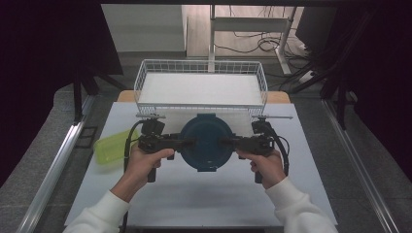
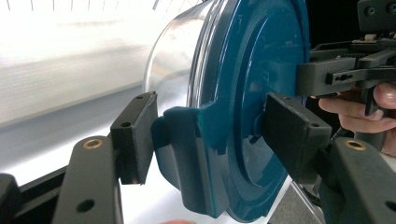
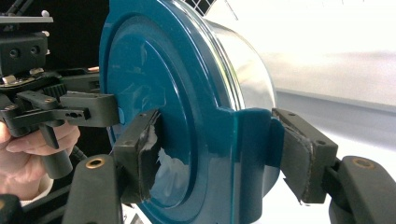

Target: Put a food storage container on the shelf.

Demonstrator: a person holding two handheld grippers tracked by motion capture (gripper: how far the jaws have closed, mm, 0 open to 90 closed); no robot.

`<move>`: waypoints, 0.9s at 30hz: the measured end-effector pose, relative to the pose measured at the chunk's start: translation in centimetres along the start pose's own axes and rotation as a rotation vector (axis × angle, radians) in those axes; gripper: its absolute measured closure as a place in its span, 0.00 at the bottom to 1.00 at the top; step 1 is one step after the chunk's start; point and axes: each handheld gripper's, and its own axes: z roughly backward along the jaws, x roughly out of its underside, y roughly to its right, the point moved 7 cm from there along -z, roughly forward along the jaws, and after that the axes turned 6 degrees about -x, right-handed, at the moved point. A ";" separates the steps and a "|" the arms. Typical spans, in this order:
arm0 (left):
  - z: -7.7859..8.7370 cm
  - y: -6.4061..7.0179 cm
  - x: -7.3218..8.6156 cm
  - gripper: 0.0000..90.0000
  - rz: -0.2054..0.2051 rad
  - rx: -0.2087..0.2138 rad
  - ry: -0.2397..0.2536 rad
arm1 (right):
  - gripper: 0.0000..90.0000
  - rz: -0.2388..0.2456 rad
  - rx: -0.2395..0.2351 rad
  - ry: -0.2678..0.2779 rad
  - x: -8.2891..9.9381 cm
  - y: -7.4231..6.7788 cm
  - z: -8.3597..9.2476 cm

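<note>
A round clear tub with a dark teal lid (image 1: 206, 138) hangs between my two grippers over the middle of the white table (image 1: 194, 199). My left gripper (image 1: 188, 143) clamps the lid's left side clip, and my right gripper (image 1: 226, 142) clamps the right one. In the left gripper view the lid (image 2: 261, 70) stands on edge, and my left gripper (image 2: 210, 135) has one pad on the clip and one on the lid's top. In the right gripper view my right gripper (image 3: 219, 149) pinches the other clip of the lid (image 3: 140, 70) the same way.
A white wire basket (image 1: 141, 82) with a pale liner stands at the table's far edge, just beyond the tub. A yellow-green plastic tray (image 1: 109, 145) lies at the table's left edge beside my left hand. Dark curtains flank both sides.
</note>
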 end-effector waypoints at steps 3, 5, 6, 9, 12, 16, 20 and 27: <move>0.2 0.1 -0.6 0.41 -0.006 -0.002 0.011 | 0.39 0.001 -0.003 0.005 -0.4 -0.2 0.1; 0.3 0.2 -0.8 0.41 -0.012 -0.003 0.011 | 0.39 0.005 -0.002 0.007 -0.7 -0.3 0.2; 0.3 0.2 -0.8 0.41 -0.012 -0.003 0.011 | 0.39 0.005 -0.002 0.007 -0.7 -0.3 0.2; 0.4 0.3 -1.4 0.41 -0.014 -0.001 0.019 | 0.39 0.011 -0.001 0.011 -1.2 -0.5 0.3; 0.5 0.3 -1.7 0.41 -0.017 0.001 0.018 | 0.39 0.014 0.000 0.012 -1.5 -0.6 0.4; 0.6 0.4 -2.5 0.41 -0.023 0.004 0.028 | 0.39 0.024 0.004 0.015 -2.2 -0.8 0.6; 0.8 0.4 -3.4 0.41 -0.030 0.007 0.040 | 0.39 0.034 0.008 0.026 -3.1 -1.1 0.8; 1.1 0.3 -4.2 0.41 -0.045 0.003 0.040 | 0.39 0.045 0.008 0.033 -4.1 -1.3 0.8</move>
